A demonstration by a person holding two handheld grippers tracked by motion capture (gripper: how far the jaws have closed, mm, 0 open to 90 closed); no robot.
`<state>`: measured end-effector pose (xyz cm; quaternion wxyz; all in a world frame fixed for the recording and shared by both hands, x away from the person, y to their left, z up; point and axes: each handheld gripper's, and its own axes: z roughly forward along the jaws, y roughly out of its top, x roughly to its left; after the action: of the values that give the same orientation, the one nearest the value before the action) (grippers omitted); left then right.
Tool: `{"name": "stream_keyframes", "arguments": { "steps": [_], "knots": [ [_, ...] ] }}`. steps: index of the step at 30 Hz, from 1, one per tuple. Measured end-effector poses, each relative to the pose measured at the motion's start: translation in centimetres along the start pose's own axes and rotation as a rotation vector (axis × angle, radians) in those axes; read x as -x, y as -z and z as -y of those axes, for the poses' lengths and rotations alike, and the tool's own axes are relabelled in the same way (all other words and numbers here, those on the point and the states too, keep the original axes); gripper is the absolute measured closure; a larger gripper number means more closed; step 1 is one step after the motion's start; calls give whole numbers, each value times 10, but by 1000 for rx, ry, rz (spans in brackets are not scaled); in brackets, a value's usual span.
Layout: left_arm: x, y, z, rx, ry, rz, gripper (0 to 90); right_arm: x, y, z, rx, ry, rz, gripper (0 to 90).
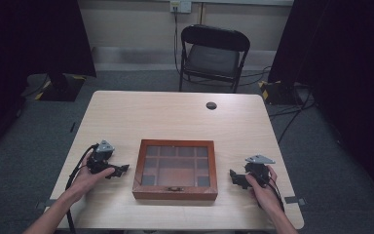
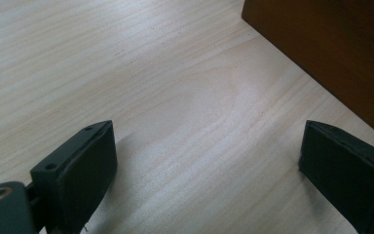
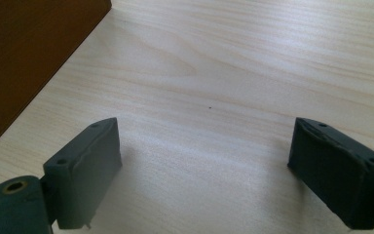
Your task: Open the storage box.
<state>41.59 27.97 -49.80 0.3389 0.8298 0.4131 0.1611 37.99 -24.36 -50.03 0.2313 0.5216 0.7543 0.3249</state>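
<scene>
The wooden box (image 1: 175, 169) w/ a glass lid sits mid-table btwn the left gripper (image 1: 121, 170) & right gripper (image 1: 234, 177), both wide open, empty; looks hard, heavy, breakable, so I'd grab the wood sides.

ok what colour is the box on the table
Reddish-brown wood, with a glass lid; the box shows best in the high view.

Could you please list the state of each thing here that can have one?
Brown wooden glass-lidded box: closed, latch at front.
Left gripper: open, holding nothing, beside box.
Right gripper: open, holding nothing, beside box.
Black folding chair: unfolded, unoccupied.
</scene>
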Motion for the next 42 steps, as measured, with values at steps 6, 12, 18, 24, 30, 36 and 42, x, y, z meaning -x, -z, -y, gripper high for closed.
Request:
{"name": "stream_keyframes", "arguments": {
  "steps": [6, 12, 18, 24, 30, 36, 42],
  "knots": [
    [-1, 4, -4, -4, 20, 25, 185, 0, 0, 0, 0, 0, 1, 109],
    [6, 12, -13, 29, -4, 49, 212, 0, 0, 0, 0, -1, 1, 107],
    [12, 22, -20, 74, -4, 92, 228, 0, 0, 0, 0, 0, 1, 107],
    [20, 29, -27, 113, -17, 117, 267, 0, 0, 0, 0, 0, 1, 108],
    [28, 39, -35, 137, -15, 161, 271, 0, 0, 0, 0, 0, 0, 108],
    [41, 45, -42, 180, -40, 210, 293, 0, 0, 0, -1, 3, -2, 108],
    [58, 48, -50, 195, -75, 251, 297, 1, 0, 0, 0, 6, -5, 108]
  ]
}}
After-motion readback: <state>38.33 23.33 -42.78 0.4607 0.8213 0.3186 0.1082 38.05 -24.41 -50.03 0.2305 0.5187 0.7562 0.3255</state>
